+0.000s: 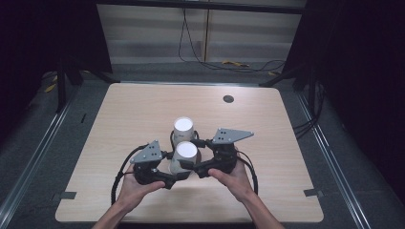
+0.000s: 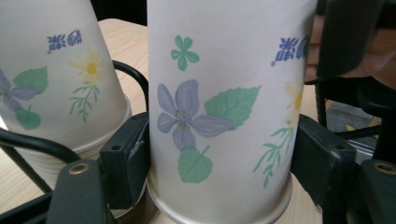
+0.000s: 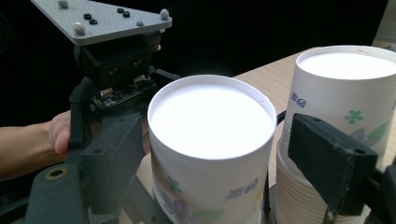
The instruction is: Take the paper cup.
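Two floral paper cups stand upside down, white bottoms up, in the middle of the table. On the near cup (image 1: pixel 185 155) (image 2: pixel 219 93) (image 3: pixel 210 121) my left gripper (image 1: pixel 173 166) (image 2: pixel 224 161) is shut, a black pad pressed against each side low on its wall. My right gripper (image 1: pixel 193 153) (image 3: pixel 222 161) straddles the same cup from the other side, open, with a gap showing at its right pad (image 3: pixel 331 163). The far cup (image 1: pixel 184 130) (image 2: pixel 56 84) (image 3: pixel 345 93) sits on top of a stack of nested cups, just behind and touching neither gripper's pads.
The wooden table (image 1: pixel 143 109) has free room all around the cups. A round grommet (image 1: pixel 228 98) lies at the back right. The grippers' black cables (image 1: pixel 122 171) trail beside the hands. Floor rails run along both sides of the table.
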`<state>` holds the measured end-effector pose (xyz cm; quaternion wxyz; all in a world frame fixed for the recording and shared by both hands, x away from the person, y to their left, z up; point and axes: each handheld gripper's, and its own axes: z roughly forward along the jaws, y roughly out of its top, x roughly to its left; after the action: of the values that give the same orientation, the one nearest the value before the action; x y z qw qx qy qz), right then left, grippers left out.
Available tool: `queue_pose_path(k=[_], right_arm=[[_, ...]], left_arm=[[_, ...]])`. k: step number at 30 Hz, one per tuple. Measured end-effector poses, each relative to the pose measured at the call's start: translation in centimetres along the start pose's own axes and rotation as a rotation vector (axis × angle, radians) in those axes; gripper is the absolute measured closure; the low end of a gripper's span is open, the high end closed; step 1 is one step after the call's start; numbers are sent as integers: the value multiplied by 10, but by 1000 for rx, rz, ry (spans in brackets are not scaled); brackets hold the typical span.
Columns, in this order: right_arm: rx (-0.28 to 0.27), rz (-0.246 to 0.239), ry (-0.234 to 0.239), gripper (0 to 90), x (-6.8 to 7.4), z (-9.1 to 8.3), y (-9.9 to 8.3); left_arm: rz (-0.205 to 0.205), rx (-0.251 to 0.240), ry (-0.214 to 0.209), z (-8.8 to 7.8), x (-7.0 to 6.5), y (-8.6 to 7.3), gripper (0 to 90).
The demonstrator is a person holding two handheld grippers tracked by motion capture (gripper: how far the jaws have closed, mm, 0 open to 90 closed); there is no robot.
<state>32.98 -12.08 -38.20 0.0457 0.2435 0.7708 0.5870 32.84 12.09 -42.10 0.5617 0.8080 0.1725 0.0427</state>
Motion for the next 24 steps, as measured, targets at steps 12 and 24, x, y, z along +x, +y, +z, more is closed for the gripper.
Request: queue_pose_path(k=[12,24], right_arm=[[-15,17,-22,186,-8,-15,-1],[49,13,-49,146,-14,-21,-6]], left_arm=[[-25,4,18,-10,5,-5,277],[-22,72,57,-13,8,-5,281]])
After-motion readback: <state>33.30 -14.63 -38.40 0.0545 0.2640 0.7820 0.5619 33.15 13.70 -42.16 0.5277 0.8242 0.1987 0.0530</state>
